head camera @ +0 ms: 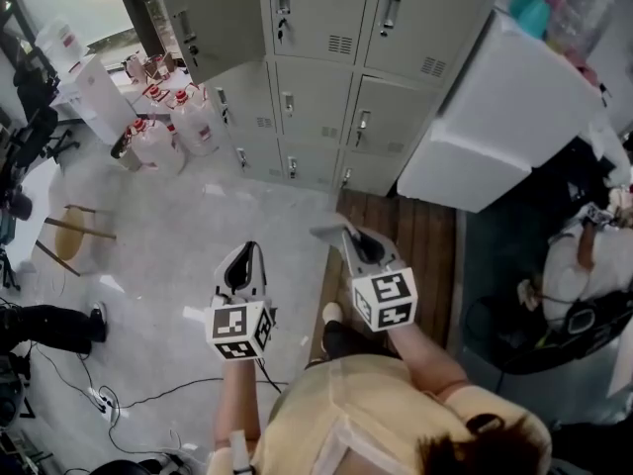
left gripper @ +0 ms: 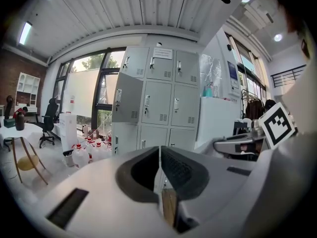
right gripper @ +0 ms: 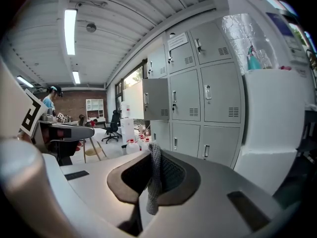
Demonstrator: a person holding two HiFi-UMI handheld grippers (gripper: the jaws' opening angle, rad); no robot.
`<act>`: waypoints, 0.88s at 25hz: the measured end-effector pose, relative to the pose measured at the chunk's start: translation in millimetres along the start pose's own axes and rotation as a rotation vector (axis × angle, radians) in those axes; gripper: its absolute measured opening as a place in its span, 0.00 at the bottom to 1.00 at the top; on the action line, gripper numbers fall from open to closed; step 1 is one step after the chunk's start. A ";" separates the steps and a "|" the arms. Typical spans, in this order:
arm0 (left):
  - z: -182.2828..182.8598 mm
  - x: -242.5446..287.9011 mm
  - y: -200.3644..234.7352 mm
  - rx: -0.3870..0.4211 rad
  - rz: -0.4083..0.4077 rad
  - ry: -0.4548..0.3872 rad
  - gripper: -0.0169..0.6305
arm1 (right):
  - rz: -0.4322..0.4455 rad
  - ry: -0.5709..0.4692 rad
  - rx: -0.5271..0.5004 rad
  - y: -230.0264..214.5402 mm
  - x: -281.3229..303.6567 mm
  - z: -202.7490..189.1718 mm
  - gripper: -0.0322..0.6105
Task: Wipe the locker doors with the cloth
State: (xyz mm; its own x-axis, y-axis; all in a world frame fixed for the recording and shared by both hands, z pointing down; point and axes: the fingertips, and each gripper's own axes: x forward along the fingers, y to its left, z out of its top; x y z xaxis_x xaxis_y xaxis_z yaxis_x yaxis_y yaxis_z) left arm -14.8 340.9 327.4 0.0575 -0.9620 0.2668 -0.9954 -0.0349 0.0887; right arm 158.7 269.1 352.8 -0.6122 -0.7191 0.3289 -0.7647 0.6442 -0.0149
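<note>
Your right hand-held gripper (right gripper: 153, 168) has its jaws clamped on the cloth (right gripper: 153, 182), a grey knitted strip that sticks up between the pads and hangs down in front of them. Your left hand-held gripper (left gripper: 159, 166) has its jaws pressed together with nothing between them. Both sit low in front of you, and the locker doors (head camera: 316, 87) stand at the far side of the floor (head camera: 198, 226), well apart from either tool. So nothing has been wiped from here, and the first job is probably to step in close. Only a narrow tongue of cloth shows beyond the jaws, so lead with that loose end and tilt the right hand-held gripper until fabric, not hard plastic, meets the metal. Otherwise you are likely to scrape the paint. Work one door at a time in overlapping passes. Ease off around the handles (head camera: 391, 13) and the vent slots, where a knit like this could snag and pull out of the grip. The open door (head camera: 213, 18) at the far left will likely swing under pressure, so consider bracing its edge with the left hand-held gripper while you wipe it. Watch your feet near the bottles (head camera: 173, 132) on the floor just beside that door. The white cabinet (head camera: 495, 117) crowds the right-hand column, so approach those doors from the left.
</note>
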 end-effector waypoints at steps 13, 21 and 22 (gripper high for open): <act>21.4 96.4 10.4 -0.007 0.055 0.014 0.05 | 0.060 -0.030 -0.025 -56.4 82.1 34.8 0.08; 29.9 141.0 12.5 0.004 0.057 0.027 0.05 | 0.071 -0.010 -0.016 -75.5 109.6 33.9 0.08; 29.8 146.3 13.8 0.008 0.056 0.031 0.05 | 0.069 -0.013 -0.014 -77.6 111.5 34.9 0.08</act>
State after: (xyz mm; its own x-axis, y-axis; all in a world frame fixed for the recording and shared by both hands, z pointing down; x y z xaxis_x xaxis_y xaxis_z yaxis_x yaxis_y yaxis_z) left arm -22.3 191.6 339.0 0.0034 -0.9538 0.3004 -0.9978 0.0168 0.0646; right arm 142.8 129.8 357.7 -0.6660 -0.6759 0.3156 -0.7176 0.6961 -0.0237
